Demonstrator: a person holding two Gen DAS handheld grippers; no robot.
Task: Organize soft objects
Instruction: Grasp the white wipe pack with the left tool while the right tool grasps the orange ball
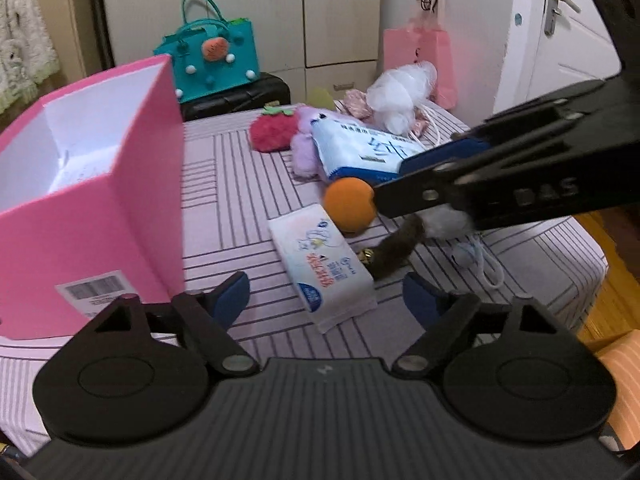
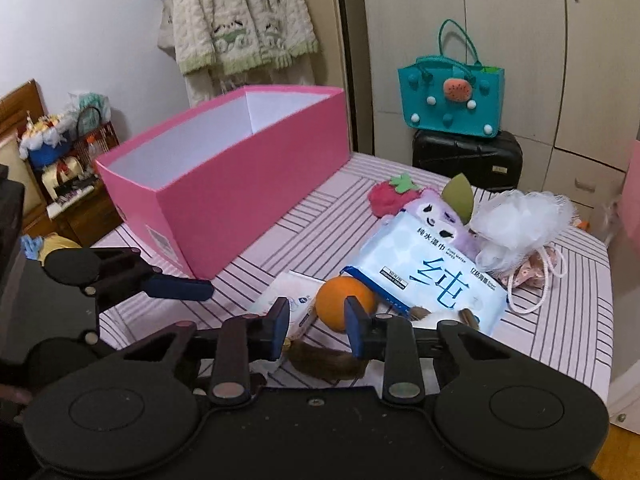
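On the striped bed, a small tissue pack [image 1: 324, 268] lies between the spread blue pads of my left gripper [image 1: 326, 300], untouched by either pad. My right gripper [image 2: 318, 330] stands narrowly open around the near side of an orange ball [image 2: 340, 302]. A gap shows between its left pad and the ball. A brown furry tail [image 2: 328, 360] lies under its fingers. The right gripper [image 1: 390, 184] reaches in from the right in the left wrist view. An open pink box [image 1: 100, 208] stands at the left with nothing visible inside. Behind the ball lie a wet-wipes pack [image 2: 432, 276], a purple plush [image 2: 432, 208], a strawberry plush [image 2: 386, 198] and a white bath pouf [image 2: 520, 224].
A teal bag [image 2: 452, 96] sits on a black suitcase [image 2: 468, 156] past the bed's far edge. A pink paper bag [image 1: 420, 56] hangs by the door [image 1: 568, 40]. A pink drawstring pouch [image 2: 536, 268] lies beside the pouf. The bed drops off at the right.
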